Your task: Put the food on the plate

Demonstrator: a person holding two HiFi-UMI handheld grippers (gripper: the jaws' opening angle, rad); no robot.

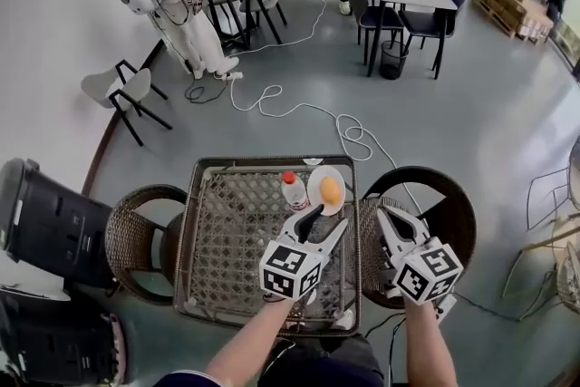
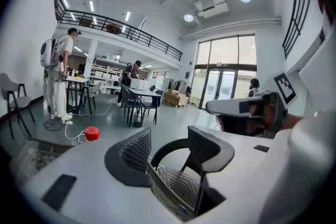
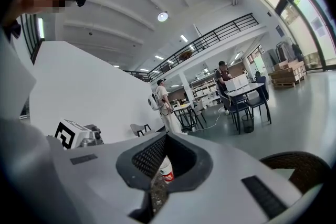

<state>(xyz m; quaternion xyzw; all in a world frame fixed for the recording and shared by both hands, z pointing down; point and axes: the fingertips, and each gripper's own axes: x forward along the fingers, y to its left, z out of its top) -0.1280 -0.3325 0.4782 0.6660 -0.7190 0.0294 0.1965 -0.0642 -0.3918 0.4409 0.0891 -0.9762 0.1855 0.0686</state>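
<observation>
1. The food (image 1: 330,190), a small orange piece, lies on the white plate (image 1: 317,176). The plate sits at the far edge of the table (image 1: 227,231), just beside a red-capped bottle (image 1: 293,189). By the look of it, the task is already done.
2. Main risk: the left hand-held gripper (image 1: 331,218) hangs close to the plate and the bottle in the head view. A careless forward sweep could knock the bottle over or push the plate toward the far edge.
3. The food looks rounded, so a bump to the plate might roll it off.
4. The left hand-held gripper is released: its own view shows the jaws apart, with only a wicker chair (image 2: 178,176) behind the gap.
5. The right hand-held gripper (image 1: 382,211) looks clenched and empty. In its own view the tips meet, and the bottle shows far off through the hole between the jaws.
6. Both forearms reach in from the near side, with the grippers pointing away from the person and tipped slightly downward. The left is above the table and the right is over its right edge.
</observation>
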